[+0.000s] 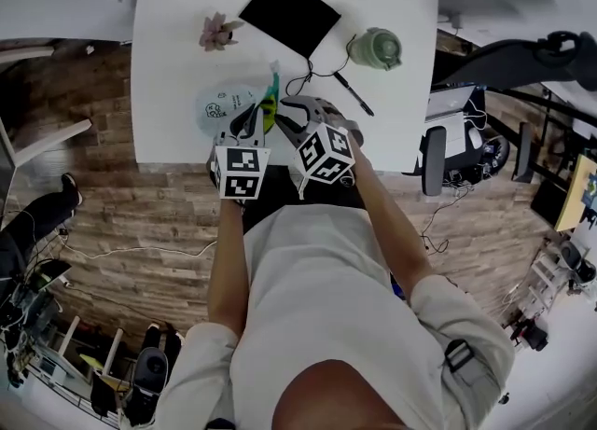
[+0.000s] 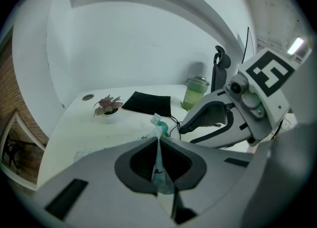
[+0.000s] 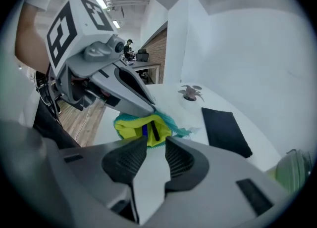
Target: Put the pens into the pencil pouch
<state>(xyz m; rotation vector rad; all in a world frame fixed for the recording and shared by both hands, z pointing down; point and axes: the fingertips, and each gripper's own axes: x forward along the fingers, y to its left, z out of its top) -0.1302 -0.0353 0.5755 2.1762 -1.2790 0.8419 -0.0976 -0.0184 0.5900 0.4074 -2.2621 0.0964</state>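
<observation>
A pale pencil pouch (image 1: 224,104) lies near the front edge of the white table (image 1: 177,64). Its teal-edged mouth (image 3: 143,128) gapes open and shows a yellow lining. A blue pen (image 3: 144,131) and a black pen (image 3: 154,133) stick into that mouth. My left gripper (image 2: 158,142) is shut on the pouch's thin edge and holds it up. My right gripper (image 3: 156,145) hovers just short of the mouth, open, with nothing between its pads. Another black pen (image 1: 354,94) lies loose on the table to the right.
A black pad (image 1: 291,14) lies at the back of the table, with a green jar (image 1: 377,48) to its right and a small potted plant (image 1: 216,32) to its left. A thin cable (image 1: 312,74) runs between pad and jar. An office chair (image 1: 448,153) stands at the right.
</observation>
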